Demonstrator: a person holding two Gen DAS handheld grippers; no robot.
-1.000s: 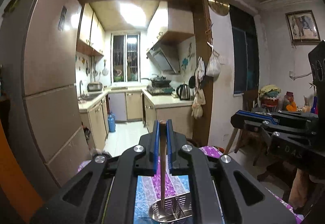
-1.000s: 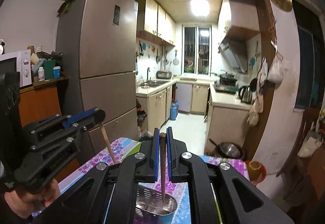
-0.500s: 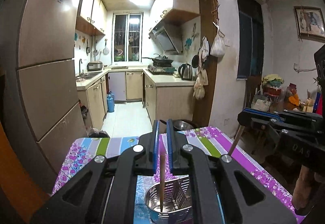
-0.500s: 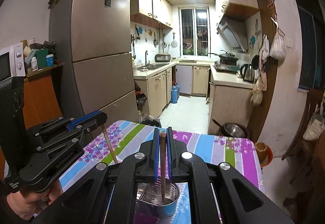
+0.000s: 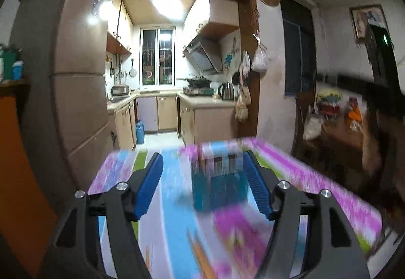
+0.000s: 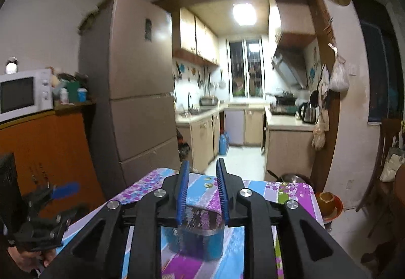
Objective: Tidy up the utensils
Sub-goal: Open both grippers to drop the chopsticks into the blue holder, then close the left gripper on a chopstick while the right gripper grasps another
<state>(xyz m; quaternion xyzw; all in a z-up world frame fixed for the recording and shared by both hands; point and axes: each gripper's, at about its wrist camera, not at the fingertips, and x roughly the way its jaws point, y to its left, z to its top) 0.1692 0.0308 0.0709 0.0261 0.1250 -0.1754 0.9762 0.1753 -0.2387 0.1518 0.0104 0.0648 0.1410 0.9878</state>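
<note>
- My left tool (image 5: 205, 185) is spread wide, its blue pads (image 5: 149, 185) far apart with nothing between them.
- Ahead of the left tool, between its two fingers in the view, the holder (image 5: 219, 185) stands on the bench (image 5: 316, 190); heavy blur makes it read only as a dark bluish block with a pale rim, so I cannot tell what is inside it.
- My right tool (image 6: 202, 193) is partly parted, narrower than the left, and grips nothing.
- Just below and ahead of the right tool's pads (image 6: 182, 193) sits the same holder (image 6: 197, 238), a shiny metal cup with a blue lower wall, upright on the striped floral cloth of the bench (image 6: 291, 193).
- From the right tool's camera, the left tool (image 6: 58, 193) shows low on the left side, off the bench edge, one blue pad visible; a hand (image 6: 27, 257) holds it from beneath.
- Beyond the bench's far right corner from the right tool, an orange bowl (image 6: 329, 203) sits lower down.
- A fridge (image 6: 136, 101) stands ahead and to the left of both tools.
</note>
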